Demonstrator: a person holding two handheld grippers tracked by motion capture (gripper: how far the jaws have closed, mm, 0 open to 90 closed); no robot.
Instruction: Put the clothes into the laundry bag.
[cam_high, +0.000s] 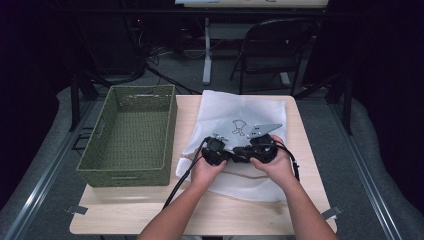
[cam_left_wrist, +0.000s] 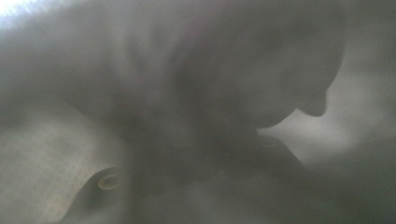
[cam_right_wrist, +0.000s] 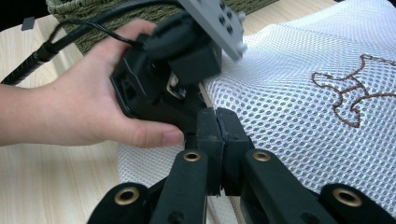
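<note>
Dark lab, folding chair (cam_high: 272, 45) behind a light wood bench (cam_high: 210, 210).

Right gripper (cam_right_wrist: 218, 122): jaws pressed together, pinching what looks like the tan-edged opening seam of the white mesh bag (cam_right_wrist: 299, 74). Judgement: it's anchoring one side of the zip edge so the other gripper can work against it.

Left gripper (cam_right_wrist: 168, 60): seen from the right gripper view it sits right against the same seam, just beside the right jaw tips, hand (cam_right_wrist: 79, 102) wrapped around its body. Can't tell whether its jaws are closed or on what; its nose is hidden behind its housing, and the left gripper view is blurred grey mesh (cam_left_wrist: 56, 177) pressed onto the lens. Likely it's after the zip pull or the opposite lip, hence both grippers nose to nose.

The bag lies flat on the bench's right half, brown embroidered figure (cam_high: 239, 127) facing up, near edge toward the person. In the high view both grippers meet over the bag's middle, left gripper (cam_high: 216, 150) and right gripper (cam_high: 260, 147) touching or nearly so.

Green woven basket (cam_high: 130, 135) sits on the left of the bench, just beside the bag, nothing visible in it. Probably the drop-off, kept within reach.
</note>
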